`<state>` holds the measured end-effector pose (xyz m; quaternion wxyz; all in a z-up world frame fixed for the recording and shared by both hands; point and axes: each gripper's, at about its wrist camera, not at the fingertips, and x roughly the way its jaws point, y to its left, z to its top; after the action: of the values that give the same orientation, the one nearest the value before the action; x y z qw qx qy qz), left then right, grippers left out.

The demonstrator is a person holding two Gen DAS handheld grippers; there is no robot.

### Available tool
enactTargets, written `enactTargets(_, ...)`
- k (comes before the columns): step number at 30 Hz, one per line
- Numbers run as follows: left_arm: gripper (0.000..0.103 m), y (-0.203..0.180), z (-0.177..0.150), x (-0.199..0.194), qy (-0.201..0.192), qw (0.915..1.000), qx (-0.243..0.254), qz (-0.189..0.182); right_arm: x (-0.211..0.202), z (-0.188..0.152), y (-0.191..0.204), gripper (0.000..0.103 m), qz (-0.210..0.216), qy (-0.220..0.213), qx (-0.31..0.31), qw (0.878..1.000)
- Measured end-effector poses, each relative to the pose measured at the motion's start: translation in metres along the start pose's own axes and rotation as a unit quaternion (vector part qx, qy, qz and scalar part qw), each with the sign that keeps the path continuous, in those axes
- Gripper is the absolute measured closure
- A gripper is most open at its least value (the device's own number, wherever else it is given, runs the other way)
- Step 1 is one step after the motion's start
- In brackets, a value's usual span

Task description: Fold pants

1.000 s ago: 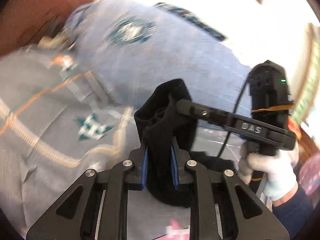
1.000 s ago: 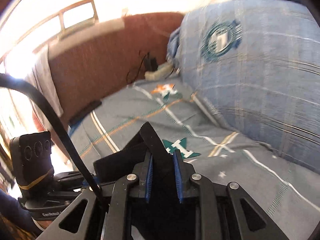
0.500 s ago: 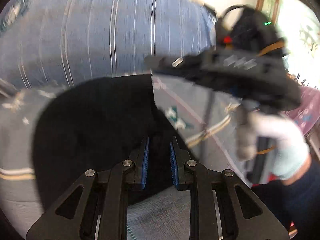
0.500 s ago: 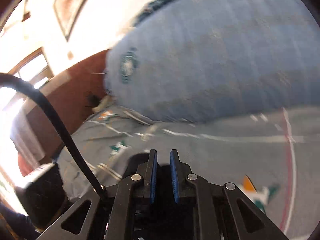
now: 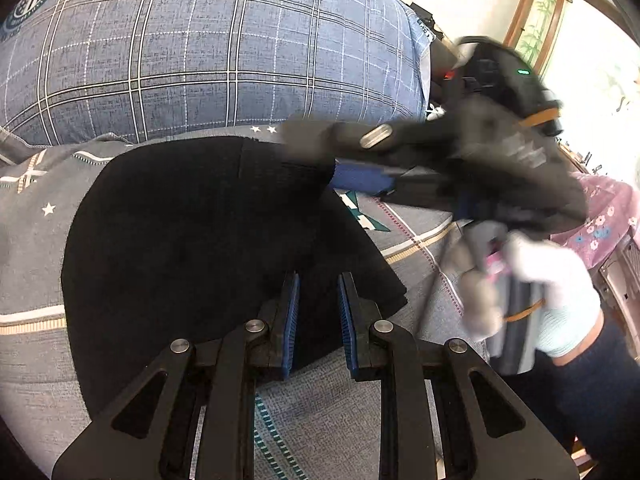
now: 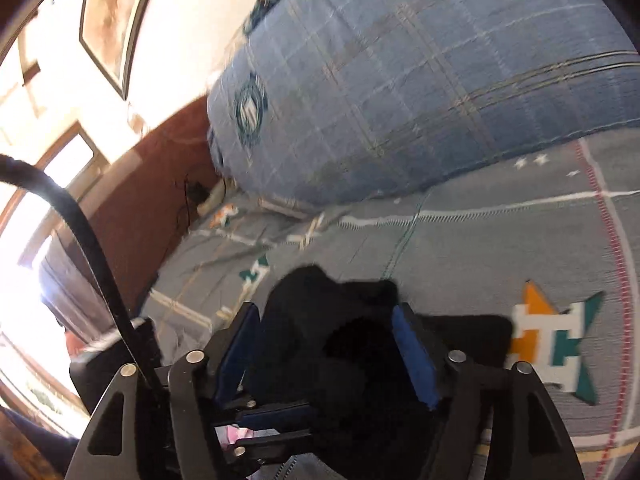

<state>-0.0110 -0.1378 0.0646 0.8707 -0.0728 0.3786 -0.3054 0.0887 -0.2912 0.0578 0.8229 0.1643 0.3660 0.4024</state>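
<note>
Bedroom, pale wall with a framed picture [image 6: 108,20] and a wood-framed window [image 5: 536,12] letting in strong light. Work surface is a bed with a grey patterned bedsheet [image 5: 28,248], white lines, small stars and teal/orange star motifs. At the back of the bed sits a big blue plaid quilt [image 5: 208,52] with a round crest, bulging above the sheet. Reddish-brown headboard [image 6: 160,200] at one end, with a dark cable hanging on it.

The black knit pants [image 5: 192,236] lie on the bedsheet in front of the quilt, spread as a broad rounded fold, upper layer draped over the lower.

Left gripper [image 5: 318,312]: clenched on the near edge of the pants, blue pads pinching the black fabric.

Right gripper [image 6: 328,344]: jaws have just been opening and now stand wide; a bunched part of the pants sits between the blue pads, which don't press it, so released. In the left wrist view it's blurred, reaching in from the right with its tip at the far edge of the pants.

A hand in a white knit glove [image 5: 556,292] with a dark sleeve holds the right gripper's handle.
</note>
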Motion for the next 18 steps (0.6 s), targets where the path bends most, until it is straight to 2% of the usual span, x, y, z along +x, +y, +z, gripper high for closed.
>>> enactTargets(2, 0.085, -0.001, -0.001, -0.005, 0.002, 1.0, -0.002, 0.0, 0.016, -0.005, -0.004, 0.038, -0.015, 0.023, 0.008, 1.0)
enactTargets(4, 0.085, 0.002, -0.002, -0.017, 0.003, 1.0, 0.0, 0.003, 0.026, -0.012, -0.013, 0.058, 0.001, 0.023, 0.03, 0.999)
enactTargets(6, 0.085, 0.002, -0.002, -0.029, -0.004, 0.9997, 0.009, 0.024, 0.027, -0.018, -0.01, 0.073, 0.004, 0.018, 0.018, 1.0)
enactTargets(9, 0.085, 0.012, 0.001, -0.037, -0.019, 0.9971, 0.008, 0.074, 0.02, -0.018, -0.002, 0.087, 0.002, 0.006, -0.003, 1.0)
enactTargets(10, 0.085, 0.017, 0.001, -0.036, -0.018, 0.9973, -0.007, 0.072, 0.015, -0.017, 0.0, 0.089, 0.006, 0.0, -0.005, 1.0)
enactTargets(13, 0.085, 0.029, 0.005, -0.031, -0.01, 0.997, -0.073, 0.024, 0.0, -0.011, 0.012, 0.092, 0.006, -0.017, -0.022, 1.0)
enactTargets(15, 0.085, 0.02, 0.011, -0.034, -0.021, 0.9975, -0.067, 0.012, -0.012, -0.007, 0.02, 0.092, -0.004, -0.025, -0.04, 0.999)
enactTargets(18, 0.085, 0.004, 0.015, -0.043, -0.041, 0.9983, -0.039, 0.016, -0.035, -0.005, 0.018, 0.093, -0.012, -0.048, -0.035, 0.998)
